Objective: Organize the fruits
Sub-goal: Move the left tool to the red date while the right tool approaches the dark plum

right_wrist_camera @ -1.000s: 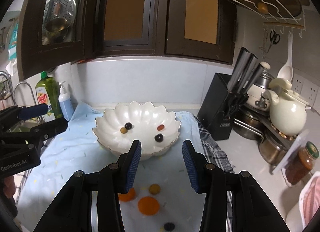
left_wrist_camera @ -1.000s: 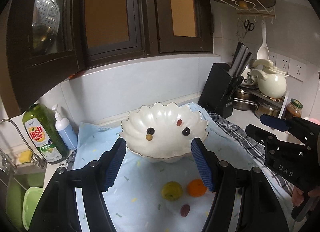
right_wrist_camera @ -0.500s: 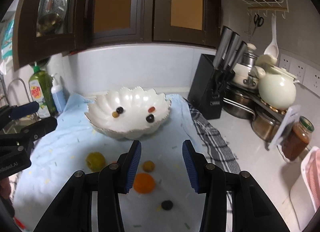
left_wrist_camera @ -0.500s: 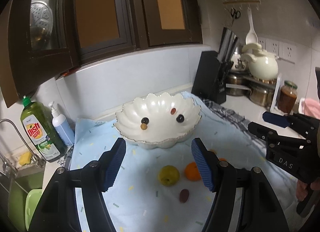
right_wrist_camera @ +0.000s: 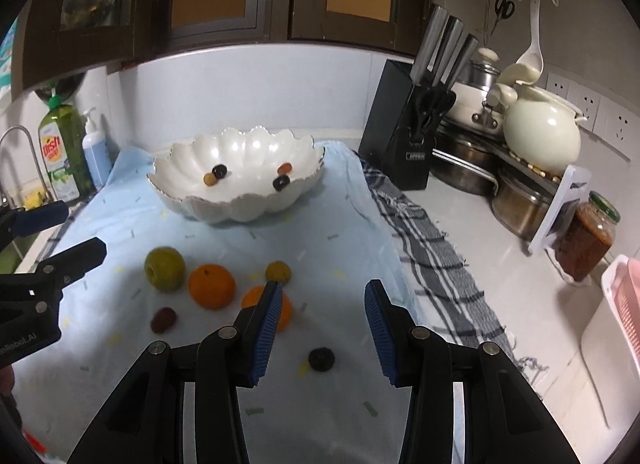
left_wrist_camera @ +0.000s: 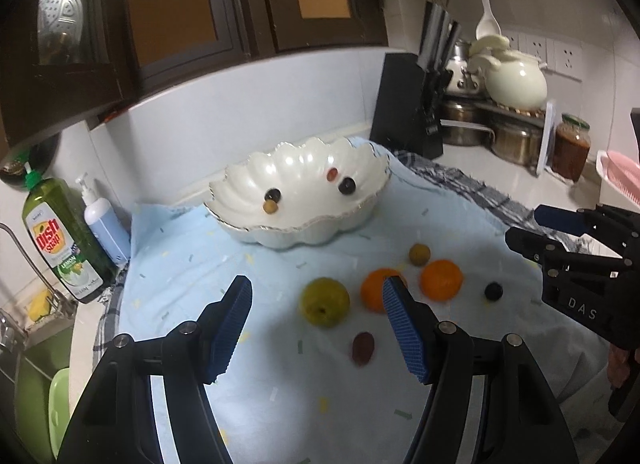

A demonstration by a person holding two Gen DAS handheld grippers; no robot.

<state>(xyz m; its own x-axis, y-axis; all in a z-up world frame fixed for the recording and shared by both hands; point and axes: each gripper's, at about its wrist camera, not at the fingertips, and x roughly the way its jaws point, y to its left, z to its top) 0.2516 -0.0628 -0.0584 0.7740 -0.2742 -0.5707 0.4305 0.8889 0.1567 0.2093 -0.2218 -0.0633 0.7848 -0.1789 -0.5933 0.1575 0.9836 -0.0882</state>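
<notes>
Both tongs (left_wrist_camera: 316, 318) (right_wrist_camera: 320, 322) gape empty (bottle (left_wrist_camera: 64, 240) reads "Dish Soap", "LEMON").

Both tools are matte black plastic frames with round silver screw heads along the arms. The left gripper (left_wrist_camera: 316, 328) carries blue ribbed pads (left_wrist_camera: 232, 324); at the lower left of the right wrist view it bears white lettering — "GenRobot.AI". The right gripper (right_wrist_camera: 320, 330) has matching blue pads (right_wrist_camera: 378, 328) and, seen at the right edge of the left wrist view, white letters — "DAS".

I'm in a home kitchen: knife block (right_wrist_camera: 404, 120), pots (right_wrist_camera: 464, 168), dish soap (left_wrist_camera: 60, 240) by what looks like a sink tap (right_wrist_camera: 24, 156).
</notes>
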